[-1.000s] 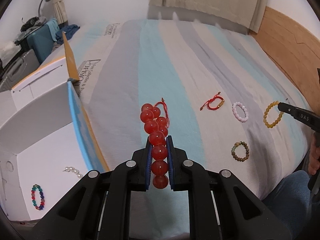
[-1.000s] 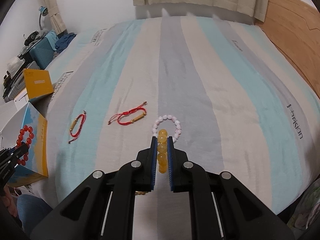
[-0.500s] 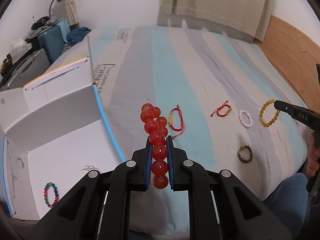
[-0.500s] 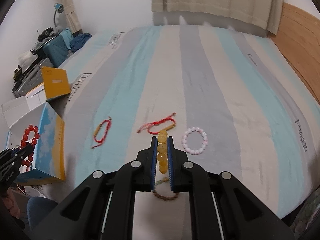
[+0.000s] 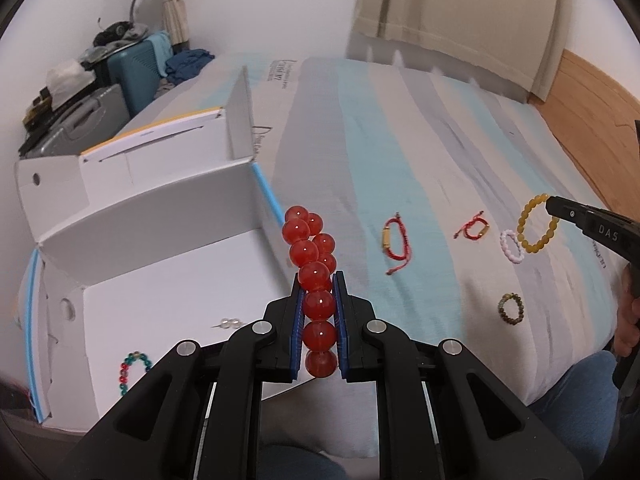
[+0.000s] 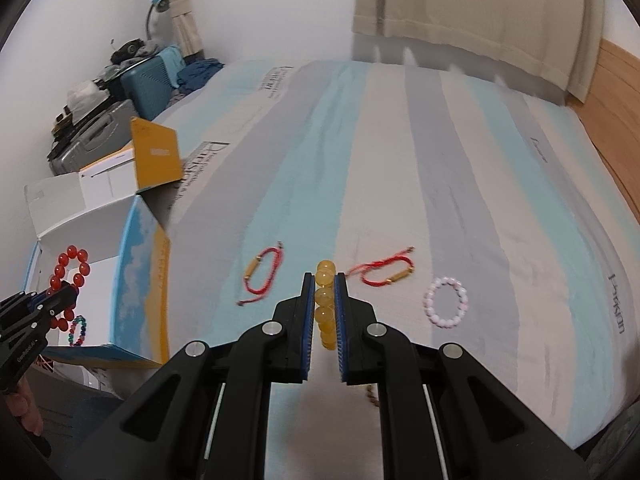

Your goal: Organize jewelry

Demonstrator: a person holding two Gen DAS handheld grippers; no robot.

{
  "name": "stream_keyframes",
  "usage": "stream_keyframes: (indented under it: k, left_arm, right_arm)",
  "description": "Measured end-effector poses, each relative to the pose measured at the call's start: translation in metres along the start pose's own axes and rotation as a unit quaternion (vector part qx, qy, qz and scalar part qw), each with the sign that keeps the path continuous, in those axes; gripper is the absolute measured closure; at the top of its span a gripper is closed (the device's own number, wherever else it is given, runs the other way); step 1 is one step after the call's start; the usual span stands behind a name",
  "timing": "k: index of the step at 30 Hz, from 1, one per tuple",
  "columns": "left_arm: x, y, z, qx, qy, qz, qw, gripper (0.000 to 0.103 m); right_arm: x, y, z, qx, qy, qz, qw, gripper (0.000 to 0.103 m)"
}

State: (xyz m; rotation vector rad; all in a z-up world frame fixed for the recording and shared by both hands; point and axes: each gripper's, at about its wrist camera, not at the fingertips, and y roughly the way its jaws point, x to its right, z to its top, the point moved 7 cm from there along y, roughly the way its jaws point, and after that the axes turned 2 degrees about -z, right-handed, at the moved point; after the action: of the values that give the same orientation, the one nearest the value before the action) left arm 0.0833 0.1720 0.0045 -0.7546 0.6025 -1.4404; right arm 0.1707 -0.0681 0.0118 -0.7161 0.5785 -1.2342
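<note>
Box (image 5: 168,280) nearer now, multicolored bracelet (image 5: 132,372), perhaps pearls (image 5: 230,323) inside, hand-held grippers grasping bracelets.

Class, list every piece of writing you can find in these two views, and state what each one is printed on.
"DAS": on the right claw, seen from the left wrist view.
"GenRobot.AI", small and only just legible: on the left claw, seen from the right wrist view.
Dark lettering along the bedsheet edges: stretched and blurred, not reliably readable.
Orange flap of the white box: faint mark, unreadable.
</note>
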Motion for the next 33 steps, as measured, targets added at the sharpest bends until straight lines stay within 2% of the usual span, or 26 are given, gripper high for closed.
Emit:
stream_keyframes:
  k: [20, 27, 33]
  left_arm:
    - [-0.111, -0.026, -0.033, -0.003, -0.068, 0.047, 0.9966, 0.091]
    - [-0.139, -0.029, -0.047, -0.011, -0.090, 0.054, 0.9944, 0.091]
    - [-0.153, -0.027, -0.057, -0.022, -0.100, 0.061, 0.9929, 0.091]
  right_arm:
    - [-0.161, -0.008, 0.018, 0.015, -0.103, 0.064, 0.993, 0.094]
    - [-0.222, -0.016, 0.014, 0.020, -0.146, 0.084, 0.986, 0.094]
    - [-0.263, -0.012, -0.002, 0.004, -0.174, 0.103, 0.979, 0.094]
